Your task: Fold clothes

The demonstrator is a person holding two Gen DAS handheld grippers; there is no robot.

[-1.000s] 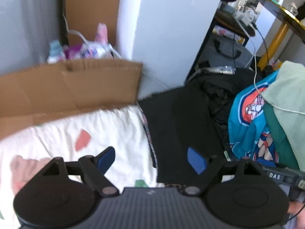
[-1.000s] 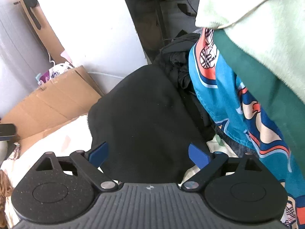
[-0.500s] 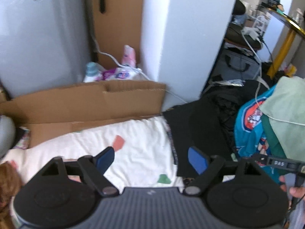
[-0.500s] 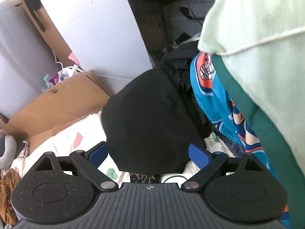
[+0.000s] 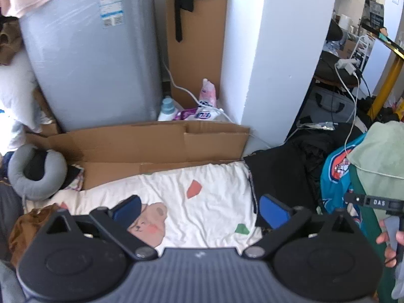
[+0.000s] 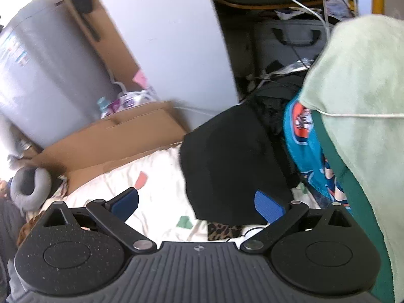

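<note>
While both claws hang wide open and empty above the cream patterned bedsheet (image 5: 202,197), left claw (image 5: 199,208) and right claw (image 6: 197,202) face a flat, squared-off black garment (image 6: 227,164), apparently folded, beside a heaped teal printed garment (image 6: 303,136).

Both wrist views raised above the bed and angled down along open fingers, left view facing the white sheet (image 5: 202,202) and cardboard (image 5: 156,144), right view turned toward the black garment (image 6: 227,166) and clothes pile (image 6: 353,101), all shared by both.
</note>
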